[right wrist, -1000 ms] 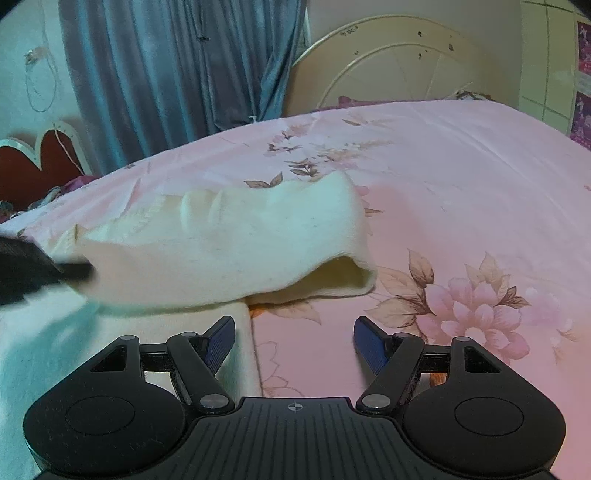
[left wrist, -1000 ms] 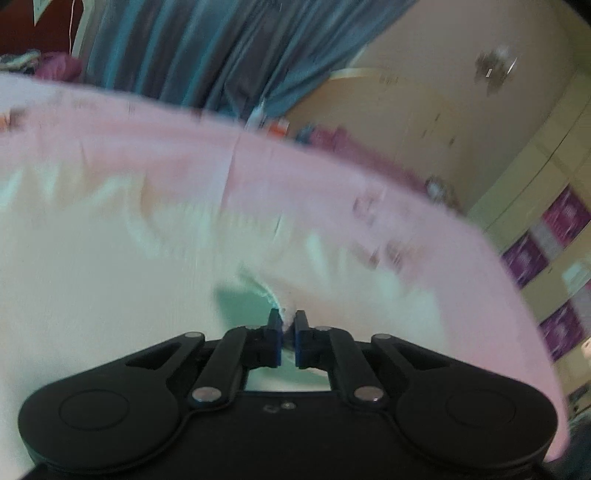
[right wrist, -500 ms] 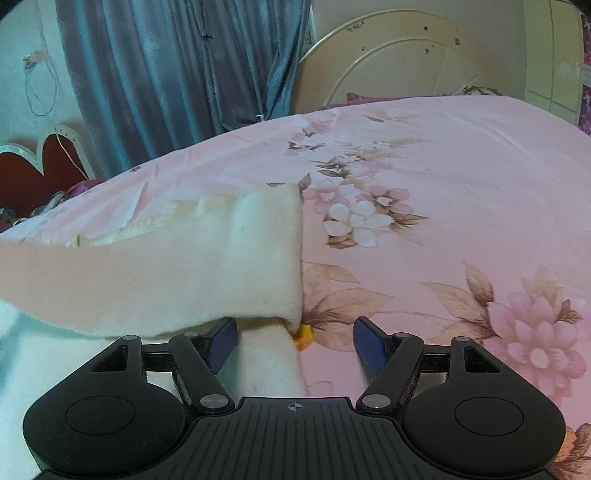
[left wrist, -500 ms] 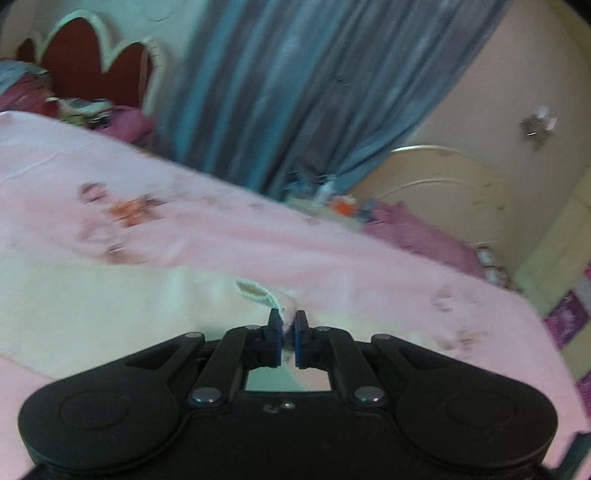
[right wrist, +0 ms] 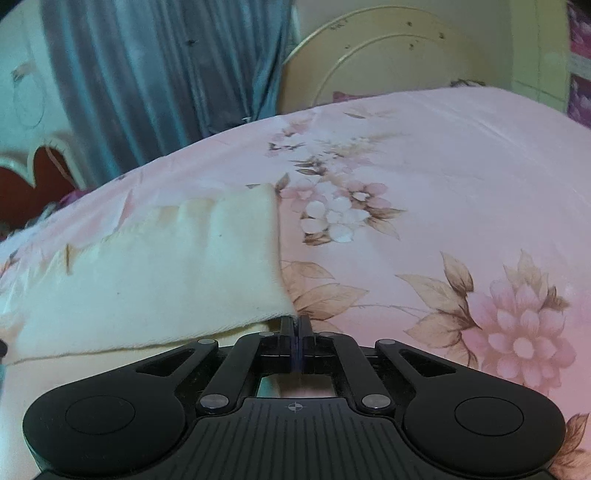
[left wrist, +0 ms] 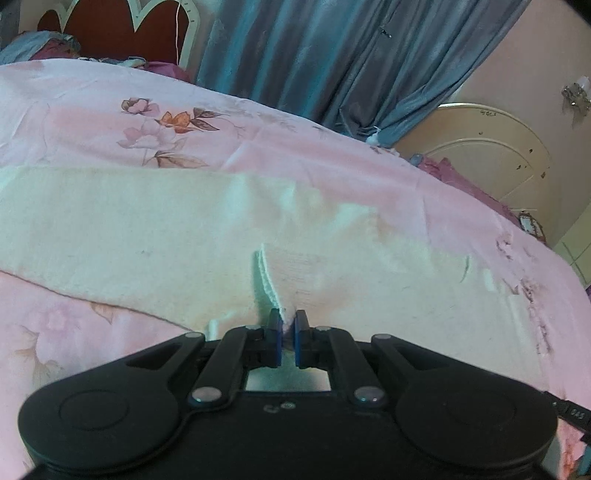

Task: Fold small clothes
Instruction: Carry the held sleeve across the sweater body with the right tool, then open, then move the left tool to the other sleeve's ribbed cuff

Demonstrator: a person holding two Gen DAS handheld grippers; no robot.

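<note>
A cream knit garment [left wrist: 155, 229] lies spread on the pink floral bedsheet [left wrist: 110, 110]. My left gripper [left wrist: 287, 320] is shut on a ribbed edge of the garment and holds it just above the bed. In the right wrist view the same cream garment [right wrist: 166, 280] lies folded over, with its right edge running toward me. My right gripper [right wrist: 295, 325] has its jaws closed at the near right corner of the garment; I cannot see whether cloth lies between the pads.
The bed is covered by a pink floral sheet [right wrist: 443, 221]. Blue curtains [left wrist: 332, 55] hang behind the bed. A cream arched headboard [right wrist: 388, 55] stands at the far end. A red and white headboard [left wrist: 110, 29] is at the back left.
My right gripper went from open to closed at the garment's near right corner. My left gripper stayed shut on the cloth and swung with it, so the garment now lies flatter.
</note>
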